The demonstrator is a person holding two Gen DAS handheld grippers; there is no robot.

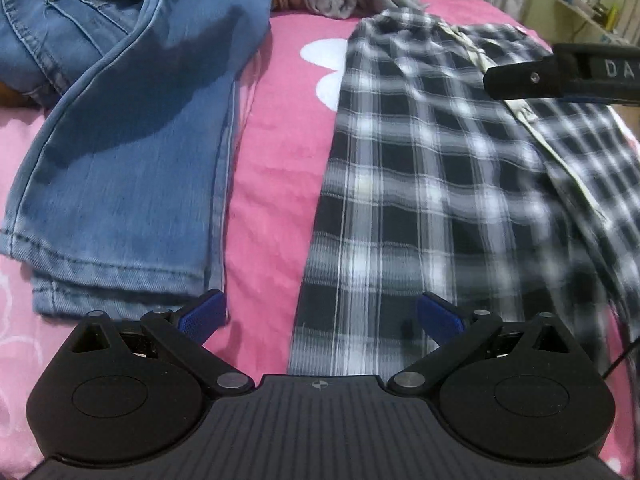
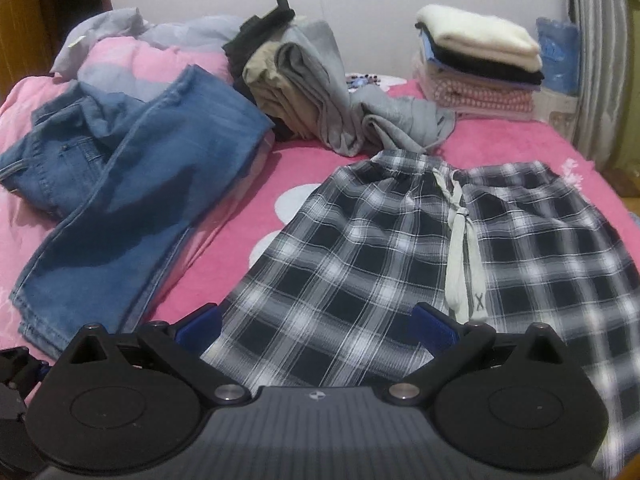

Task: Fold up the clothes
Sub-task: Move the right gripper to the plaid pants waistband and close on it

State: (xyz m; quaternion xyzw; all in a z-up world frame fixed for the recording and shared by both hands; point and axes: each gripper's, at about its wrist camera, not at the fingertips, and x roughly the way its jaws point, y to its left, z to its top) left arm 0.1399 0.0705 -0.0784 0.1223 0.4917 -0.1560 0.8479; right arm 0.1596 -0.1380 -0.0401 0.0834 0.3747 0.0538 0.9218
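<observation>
Black-and-white plaid drawstring shorts (image 2: 360, 264) lie flat on the pink bedsheet w/ white shapes (image 2: 224, 216), waistband at the far end, hems toward the cameras, so the long axis runs near-to-far, leaning slightly left in the right wrist view. Pale grey-white drawstring (image 2: 460, 248) hangs down the front approx. along the middle, its ends lying on the fabric. Right gripper (image 2: 318, 324) has its blue-padded fingers (image 2: 434, 322) spread wide, holding nothing; near edge of the left leg sits between and just under them, drawstring ends just right of the right finger; contact w/ cloth can't be told. Left gripper (image 1: 318, 312) is also wide apart w/ nothing held: its left finger (image 1: 202, 314) is over the hem of the faded blue denim jeans (image 1: 120, 152), the right one over the shorts (image 1: 420, 200), w/ the shorts' left edge and a strip of pink sheet between them. In the left wrist view the black body of the right gripper (image 1: 560, 74) shows at the right edge, above the shorts near the drawstring. Jeans lie left of the shorts, apart, legs folded together and pointing at the cameras, waist bunched at far left. Behind: a rumpled heap of grey, khaki and black clothes (image 2: 312, 92), its grey piece reaching the waistband, and at far right a neat stack of folded garments, cream on top (image 2: 480, 64).
</observation>
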